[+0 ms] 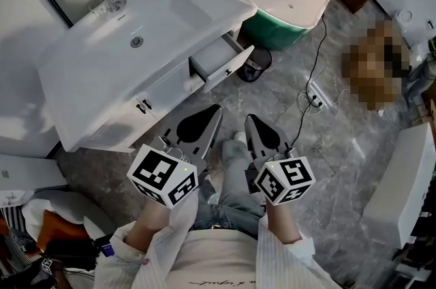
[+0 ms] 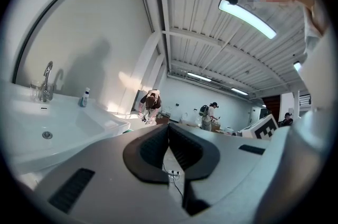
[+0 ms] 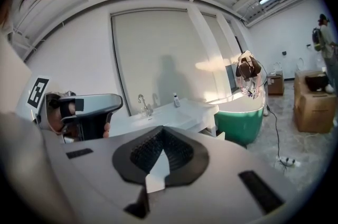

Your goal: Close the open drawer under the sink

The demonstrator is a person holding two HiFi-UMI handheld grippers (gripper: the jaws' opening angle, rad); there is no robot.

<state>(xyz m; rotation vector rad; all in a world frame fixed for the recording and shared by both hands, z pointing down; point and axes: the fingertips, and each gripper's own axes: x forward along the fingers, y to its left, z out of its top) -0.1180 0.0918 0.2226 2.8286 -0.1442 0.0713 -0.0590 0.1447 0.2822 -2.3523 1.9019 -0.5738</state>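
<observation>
Both grippers are held low over the floor, side by side and a little apart. The left gripper (image 1: 212, 114) is seen with its jaws closed tip to tip and nothing between them. The right gripper (image 1: 251, 120) is likewise closed and empty, its pads meeting at the tips.

The drawer (image 1: 216, 57) is found ahead of the left gripper and slightly to its right, well apart from it. It is pulled out of the right end of the white cabinet under the sink (image 1: 82, 76). Its front panel stands clear of the cabinet face, and its inside is exposed from above. A stretch of bare grey floor (image 1: 204, 93) lies between the gripper tips and the drawer front.

A black bin (image 1: 257, 64) is set ahead of the right gripper, just beside the far end of the drawer's front panel; whether the two touch cannot be told. The green bathtub (image 1: 286, 32) is placed beyond the bin. A power strip (image 1: 315, 101) with its cable lies on the floor ahead and to the right of the right gripper
</observation>
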